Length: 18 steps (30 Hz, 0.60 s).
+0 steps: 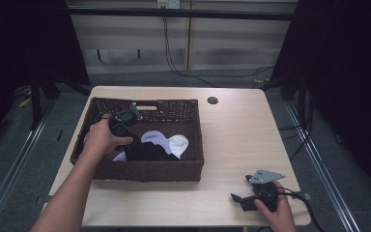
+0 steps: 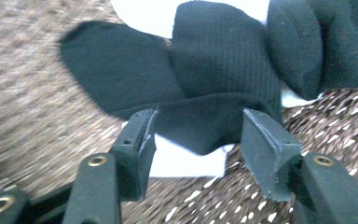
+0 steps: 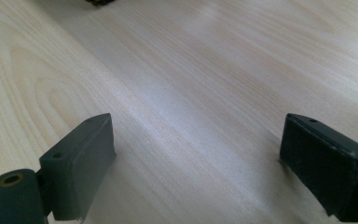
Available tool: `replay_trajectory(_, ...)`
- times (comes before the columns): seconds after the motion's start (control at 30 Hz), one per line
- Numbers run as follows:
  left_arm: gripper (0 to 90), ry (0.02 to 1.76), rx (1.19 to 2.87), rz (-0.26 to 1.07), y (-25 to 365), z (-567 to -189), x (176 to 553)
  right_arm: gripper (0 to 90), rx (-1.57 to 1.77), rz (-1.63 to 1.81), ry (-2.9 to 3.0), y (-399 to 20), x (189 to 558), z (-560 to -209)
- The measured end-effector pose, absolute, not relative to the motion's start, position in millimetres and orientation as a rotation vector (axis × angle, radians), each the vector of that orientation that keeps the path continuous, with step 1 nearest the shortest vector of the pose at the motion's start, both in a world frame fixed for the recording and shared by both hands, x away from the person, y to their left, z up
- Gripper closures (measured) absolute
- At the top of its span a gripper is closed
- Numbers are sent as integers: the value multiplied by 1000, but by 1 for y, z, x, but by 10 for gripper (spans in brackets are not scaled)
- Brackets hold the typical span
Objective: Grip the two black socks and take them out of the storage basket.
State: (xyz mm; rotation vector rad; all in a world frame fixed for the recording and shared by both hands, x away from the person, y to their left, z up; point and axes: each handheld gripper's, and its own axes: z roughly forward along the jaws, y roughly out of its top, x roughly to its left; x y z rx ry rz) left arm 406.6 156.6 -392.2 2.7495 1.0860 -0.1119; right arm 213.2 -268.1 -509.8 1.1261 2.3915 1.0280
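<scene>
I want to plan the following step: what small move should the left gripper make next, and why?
Probably ease the left gripper slightly forward and close it on the black sock. Its jaws stand open on either side of the sock's near fold, pads not pressing, inside the wicker basket. The right gripper rests open on the table.

A wicker basket (image 1: 140,170) sits on the left half of the table (image 1: 232,140), and a heap of socks (image 1: 150,151) lies inside it toward its near wall. The left gripper (image 2: 196,140) is down in the basket just left of the socks, the edge of one sock between its parted jaws. The right gripper (image 1: 244,198) rests on the table near the front right corner, well apart from the basket.
</scene>
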Motion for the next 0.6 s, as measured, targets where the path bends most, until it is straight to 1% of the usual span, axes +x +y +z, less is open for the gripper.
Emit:
replay_trajectory(0.07,342,1082,2751,-131,153,-397,408,95,1125,1030,2391,-268,213,-510)
replay_trajectory(0.1,329,1083,2755,-140,151,-400,408,95,1123,1030,2391,-268,214,-510)
replay_trajectory(0.17,304,1091,2771,-115,148,-406,410,95,1120,1029,2393,-268,214,-510)
replay_trajectory(0.23,315,1094,2800,-113,146,-412,413,95,1123,1030,2392,-268,214,-510)
replay_trajectory(0.3,360,1097,2813,-138,145,-420,414,95,1120,1029,2393,-268,214,-510)
replay_trajectory(0.33,401,1098,2818,-154,145,-424,415,95,1120,1029,2393,-268,214,-510)
replay_trajectory(0.37,475,1092,2832,-163,144,-427,415,95,1120,1029,2393,-268,214,-510)
replay_trajectory(0.5,818,1097,2889,-222,143,-435,414,95,1120,1029,2393,-268,214,-510)
replay_trajectory(0.57,900,1113,2898,-216,146,-433,414,95,1120,1029,2394,-268,214,-510)
replay_trajectory(0.6,900,1121,2895,-215,147,-432,414,95,1119,1029,2394,-268,214,-510)
